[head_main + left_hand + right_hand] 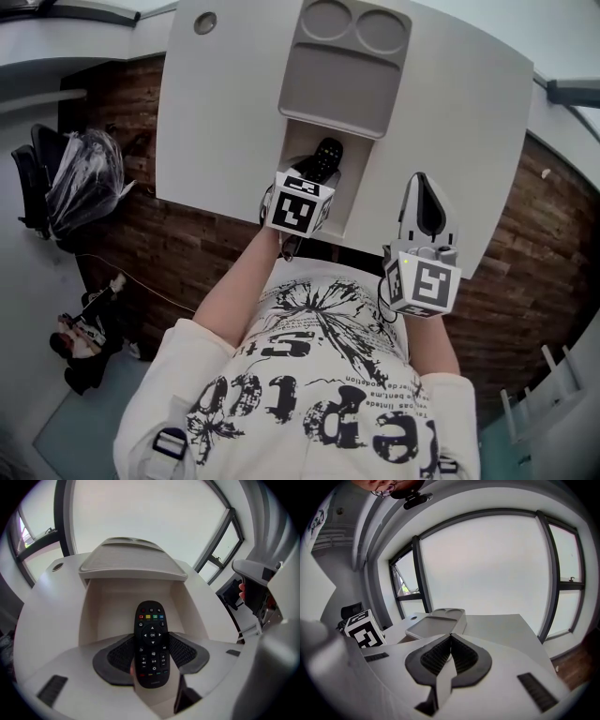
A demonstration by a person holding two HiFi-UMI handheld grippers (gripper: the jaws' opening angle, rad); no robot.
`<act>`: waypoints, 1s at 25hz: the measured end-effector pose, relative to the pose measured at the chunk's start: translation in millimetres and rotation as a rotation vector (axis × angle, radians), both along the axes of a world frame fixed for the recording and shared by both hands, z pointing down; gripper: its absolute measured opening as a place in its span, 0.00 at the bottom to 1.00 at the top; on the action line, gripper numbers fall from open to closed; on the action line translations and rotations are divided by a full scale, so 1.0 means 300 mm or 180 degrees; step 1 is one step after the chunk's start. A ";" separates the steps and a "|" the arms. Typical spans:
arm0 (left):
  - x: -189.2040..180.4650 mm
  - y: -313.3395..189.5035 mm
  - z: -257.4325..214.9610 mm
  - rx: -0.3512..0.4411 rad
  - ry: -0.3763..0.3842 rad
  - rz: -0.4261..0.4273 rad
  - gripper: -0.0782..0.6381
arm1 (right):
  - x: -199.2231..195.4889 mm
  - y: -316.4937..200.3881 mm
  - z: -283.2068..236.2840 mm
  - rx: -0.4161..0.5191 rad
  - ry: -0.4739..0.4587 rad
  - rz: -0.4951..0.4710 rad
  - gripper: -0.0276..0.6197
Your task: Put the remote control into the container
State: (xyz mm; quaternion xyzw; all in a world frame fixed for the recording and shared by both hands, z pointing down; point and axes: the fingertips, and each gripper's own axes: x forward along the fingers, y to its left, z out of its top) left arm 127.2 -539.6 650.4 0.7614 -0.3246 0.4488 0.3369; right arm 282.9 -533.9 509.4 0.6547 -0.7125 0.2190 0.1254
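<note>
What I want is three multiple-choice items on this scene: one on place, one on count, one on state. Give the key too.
1. Where is the remote control?
A. In the left tongs, at the open compartment of the container
B. On the floor
C. On the windowsill
2. How many round recesses does the container's lid have?
A. One
B. Two
C. Four
3. The right tongs are:
A. Wide open
B. Shut on the remote control
C. Shut, empty
Key: 1A, those tongs clamp its sides before the opening; 2B, two circles show side by side; 3C, they meet with nothing between.
</note>
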 end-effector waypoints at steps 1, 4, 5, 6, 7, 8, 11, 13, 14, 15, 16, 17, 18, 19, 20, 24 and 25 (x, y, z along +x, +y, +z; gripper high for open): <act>0.000 -0.002 0.002 0.0000 -0.0012 0.0003 0.44 | -0.001 0.000 0.000 -0.0006 -0.0004 -0.0012 0.05; 0.002 -0.005 0.005 0.0008 -0.0062 0.0028 0.44 | 0.016 -0.008 -0.002 -0.0009 -0.0034 -0.0016 0.05; 0.003 -0.006 0.005 0.0007 -0.0071 0.0028 0.44 | 0.030 -0.013 -0.004 -0.0006 -0.0046 0.0007 0.05; 0.005 -0.008 0.005 0.0007 -0.0074 0.0019 0.44 | 0.045 -0.018 -0.007 0.0000 -0.0053 0.0035 0.05; 0.007 -0.010 0.005 0.0009 -0.0072 0.0001 0.44 | 0.059 -0.023 -0.010 0.0010 -0.0054 0.0060 0.05; 0.008 -0.014 0.005 0.0014 -0.0068 -0.0028 0.44 | 0.071 -0.028 -0.014 0.0021 -0.0050 0.0077 0.05; 0.011 -0.026 0.008 0.0010 -0.0078 -0.0163 0.44 | 0.095 -0.037 -0.024 0.0055 -0.0028 0.0094 0.05; 0.016 -0.028 0.011 0.0028 -0.0103 -0.0188 0.44 | 0.106 -0.037 -0.028 0.0070 -0.0025 0.0106 0.05; 0.018 -0.026 0.011 0.0043 -0.0112 -0.0191 0.44 | 0.109 -0.036 -0.030 0.0074 -0.0025 0.0110 0.05; 0.018 -0.024 0.009 0.0056 -0.0116 -0.0203 0.44 | 0.111 -0.035 -0.032 0.0077 -0.0027 0.0112 0.05; 0.017 -0.021 0.004 0.0072 -0.0119 -0.0217 0.44 | 0.110 -0.035 -0.036 0.0082 -0.0029 0.0111 0.05; 0.016 -0.019 -0.002 0.0105 -0.0129 -0.0214 0.44 | 0.109 -0.035 -0.039 0.0086 -0.0031 0.0108 0.05; 0.015 -0.020 -0.007 0.0162 -0.0145 -0.0183 0.44 | 0.108 -0.036 -0.041 0.0091 -0.0030 0.0105 0.05; 0.016 -0.024 -0.010 0.0236 -0.0150 -0.0132 0.44 | 0.106 -0.038 -0.042 0.0097 -0.0028 0.0103 0.05; 0.019 -0.029 -0.014 0.0299 -0.0141 -0.0084 0.44 | 0.104 -0.040 -0.043 0.0105 -0.0025 0.0100 0.05; 0.010 -0.026 -0.105 0.0272 -0.0051 -0.0108 0.45 | 0.082 -0.043 -0.060 0.0120 -0.0001 0.0061 0.05; 0.008 -0.028 -0.138 0.0310 -0.0006 -0.0118 0.45 | 0.074 -0.041 -0.065 0.0123 0.0002 0.0053 0.05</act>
